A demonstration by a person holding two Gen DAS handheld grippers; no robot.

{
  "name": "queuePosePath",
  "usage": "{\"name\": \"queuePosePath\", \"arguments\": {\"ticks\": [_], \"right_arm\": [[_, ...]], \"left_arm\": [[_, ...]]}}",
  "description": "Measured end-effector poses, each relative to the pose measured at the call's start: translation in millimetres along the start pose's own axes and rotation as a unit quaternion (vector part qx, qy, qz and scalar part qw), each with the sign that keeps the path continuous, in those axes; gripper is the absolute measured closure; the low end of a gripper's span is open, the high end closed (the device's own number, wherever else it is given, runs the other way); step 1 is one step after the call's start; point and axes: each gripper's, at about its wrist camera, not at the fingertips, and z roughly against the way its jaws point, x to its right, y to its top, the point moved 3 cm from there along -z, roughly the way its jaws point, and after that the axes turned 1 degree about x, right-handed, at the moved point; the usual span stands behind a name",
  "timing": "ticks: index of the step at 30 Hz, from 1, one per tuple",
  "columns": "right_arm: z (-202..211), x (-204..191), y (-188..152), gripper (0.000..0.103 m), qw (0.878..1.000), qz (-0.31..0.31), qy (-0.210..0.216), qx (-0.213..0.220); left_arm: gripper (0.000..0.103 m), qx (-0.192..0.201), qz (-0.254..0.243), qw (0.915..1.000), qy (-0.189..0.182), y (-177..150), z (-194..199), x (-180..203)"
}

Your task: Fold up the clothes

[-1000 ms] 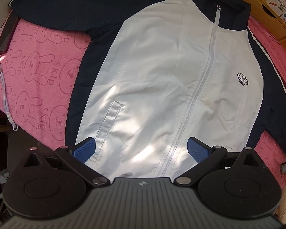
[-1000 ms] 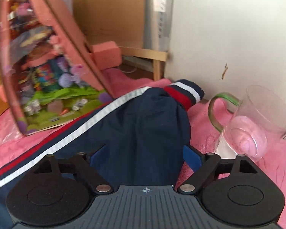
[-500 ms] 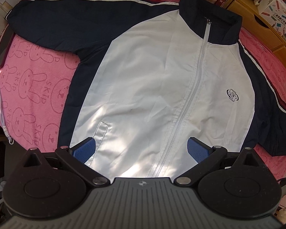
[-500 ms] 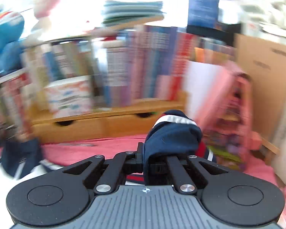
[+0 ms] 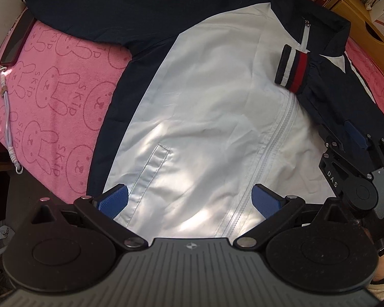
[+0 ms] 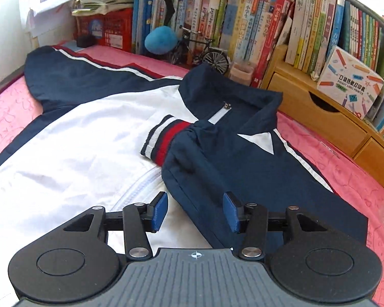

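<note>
The jacket [image 5: 207,117] lies face up, zipped, on the pink towel [image 5: 51,97] that covers the bed, collar at the far side by the bookshelf [image 6: 243,25]. A second ago both sleeves were spread out; now the right sleeve [image 6: 238,168] is folded in across the white front, its striped cuff [image 5: 291,70] resting on the zip just below the collar.

The right gripper [image 6: 195,211], which carried that cuff over clenched in its fingers, has just been opening; its fingers are now released, standing either side of the sleeve's near edge with nothing pinched between them. The left gripper [image 5: 189,200] hangs over the hem with its fingers spread wide and empty, not pressing the cloth.

So one sleeve fold looks done, and done fairly squarely. The left sleeve [image 5: 115,10] is still stretched out toward the far left, beside a phone [image 5: 18,38] and cable [image 5: 7,117]. Likely it comes in next, before the body is folded.
</note>
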Motion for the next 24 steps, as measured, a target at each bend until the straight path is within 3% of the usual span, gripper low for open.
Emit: {"name": "queuePosePath", "arguments": {"ticks": [7,21,24], "right_arm": [[1.5,18.3,11.1,0.052,0.997,-0.063,0.007,-0.039],[-0.6,17.3,17.6,0.047,0.996,-0.066,0.008,-0.055],[-3.2,18.1,17.1,0.043,0.996,-0.065,0.005,-0.053]], "left_arm": [[0.000,-0.006,0.001,1.0000,0.004,-2.3,-6.4,-6.4],[0.000,-0.002,-0.021,0.9997,0.009,-1.4,-9.1,-3.3],[0.000,0.002,-0.038,0.9987,0.033,-0.2,-9.8,-2.3]]}}
